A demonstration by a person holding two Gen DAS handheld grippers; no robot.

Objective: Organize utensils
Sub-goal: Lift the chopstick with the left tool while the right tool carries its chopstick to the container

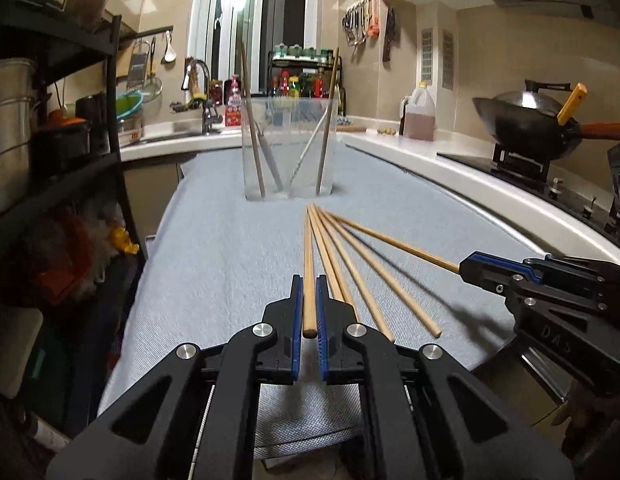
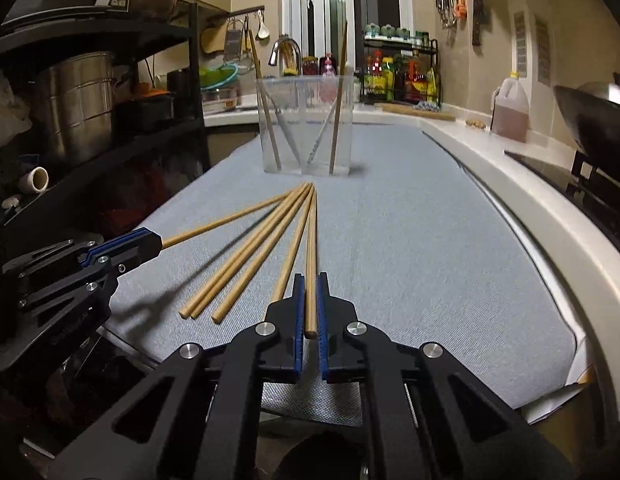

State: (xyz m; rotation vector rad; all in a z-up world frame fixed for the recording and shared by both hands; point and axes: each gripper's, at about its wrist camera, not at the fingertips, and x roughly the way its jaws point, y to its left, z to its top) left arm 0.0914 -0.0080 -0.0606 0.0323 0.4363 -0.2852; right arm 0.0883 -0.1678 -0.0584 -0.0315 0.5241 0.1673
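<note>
The counter (image 1: 214, 248), under a grey-blue cloth, has bare room on both sides of the clear holder (image 1: 288, 148) (two chopsticks and some utensils already stand in it); its near edge is hidden behind the grippers. In front of the holder, loose chopsticks (image 2: 246, 256) fan out. The left gripper (image 1: 308, 280) is clamped on one chopstick (image 1: 308, 264), the right gripper (image 2: 310, 278) on another (image 2: 311, 248). The utensils inside the holder are hard to make out.

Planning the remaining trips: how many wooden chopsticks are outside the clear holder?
6: one in the left gripper, one in the right gripper, four loose chopsticks fanned on the grey cloth between them. None seems hidden.
</note>
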